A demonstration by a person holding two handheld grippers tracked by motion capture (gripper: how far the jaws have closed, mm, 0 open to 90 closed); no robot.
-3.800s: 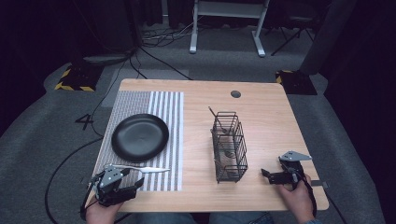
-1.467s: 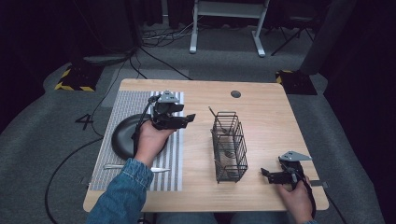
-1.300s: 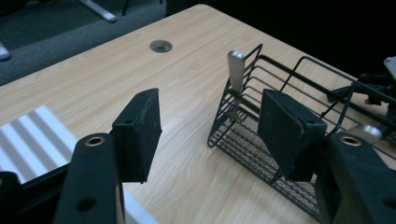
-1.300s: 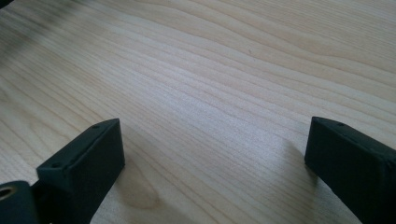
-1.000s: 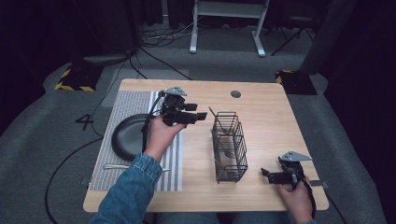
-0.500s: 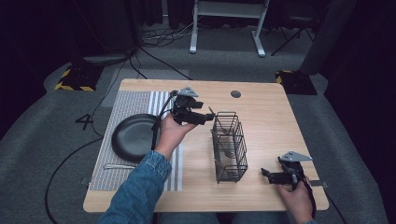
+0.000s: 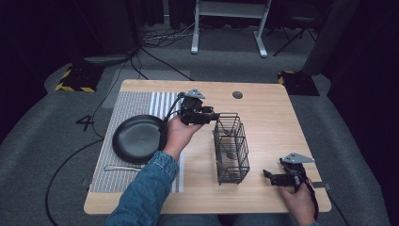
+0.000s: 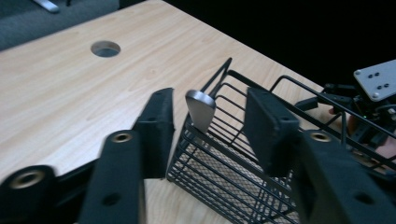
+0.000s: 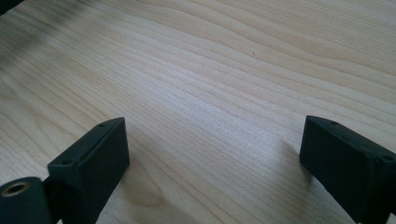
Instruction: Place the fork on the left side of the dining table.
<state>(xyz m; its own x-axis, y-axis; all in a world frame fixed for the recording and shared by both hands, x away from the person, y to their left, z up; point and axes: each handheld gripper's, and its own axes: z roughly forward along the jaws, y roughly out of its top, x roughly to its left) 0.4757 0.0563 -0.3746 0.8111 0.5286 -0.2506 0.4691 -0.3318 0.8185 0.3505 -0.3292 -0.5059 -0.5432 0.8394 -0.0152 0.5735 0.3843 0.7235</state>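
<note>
A black wire basket [image 7: 230, 147] stands on the wooden table [image 7: 268, 117], right of centre. A metal utensil handle [image 8: 201, 108] sticks up from the basket's [image 8: 243, 177] far-left corner. My left gripper [image 7: 214, 114] hovers at that corner. In the left gripper view it [image 8: 210, 103] is open, its jaws on either side of the handle tip without touching it. My right gripper [image 7: 269, 175] rests low at the table's front right. It [image 9: 212, 140] is open over bare wood with nothing between its jaws.
A black plate [image 7: 139, 139] sits on a striped placemat [image 7: 127, 106] at the left. A metal utensil [image 7: 123, 168] lies on the mat in front of the plate. A cable hole [image 7: 237, 94] is in the far table top. Dark floor surrounds the table.
My left gripper has travelled from the front-left mat up past the plate and then right to the basket's far-left corner. The right gripper has stayed put.
</note>
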